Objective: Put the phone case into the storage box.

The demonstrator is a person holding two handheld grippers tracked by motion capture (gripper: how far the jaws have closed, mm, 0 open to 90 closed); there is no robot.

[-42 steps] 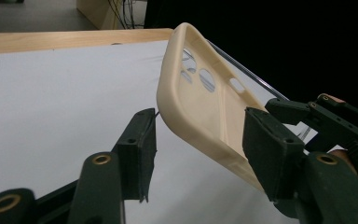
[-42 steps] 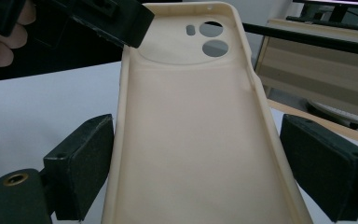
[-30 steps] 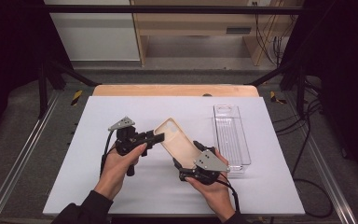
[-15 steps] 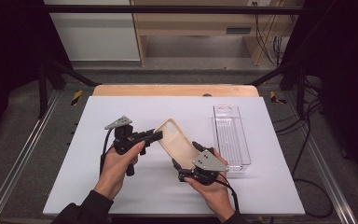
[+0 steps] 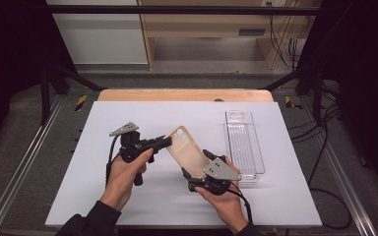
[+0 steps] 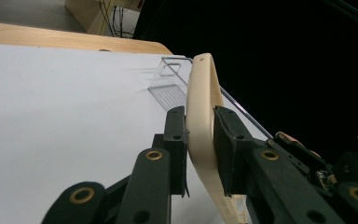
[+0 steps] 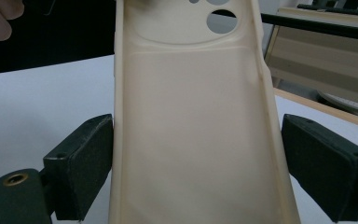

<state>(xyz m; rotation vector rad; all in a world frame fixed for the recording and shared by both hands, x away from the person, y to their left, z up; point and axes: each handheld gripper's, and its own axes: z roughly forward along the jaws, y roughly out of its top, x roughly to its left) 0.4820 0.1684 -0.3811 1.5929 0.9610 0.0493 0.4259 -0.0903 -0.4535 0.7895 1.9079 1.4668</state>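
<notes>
The fingers of the left gripper have just been closing, and in the left gripper view they stand on either side of the rim of a cream phone case, their pads against its two faces, so the left gripper grips the case by its edge. In the right gripper view the fingers of the right gripper stand wide, one at each long side of the case; the near one touches the case's side wall, while the other stands just beside the opposite wall, and whether it presses cannot be told. In the high view the right gripper carries the case's lower end, so it is taken as gripping the case across its width.

The phone case is held up above the worktop, tilted, over the middle of the white surface and nearer the front edge than the back. Its end with the camera holes points toward the left gripper, and its hollow inner side faces the right gripper's camera.

A clear plastic tray lies flat on the worktop toward the right edge, just beside the right hand and apart from the case. The left hand wraps the left gripper's handle, with a grey three-cornered plate on top of the gripper.
</notes>
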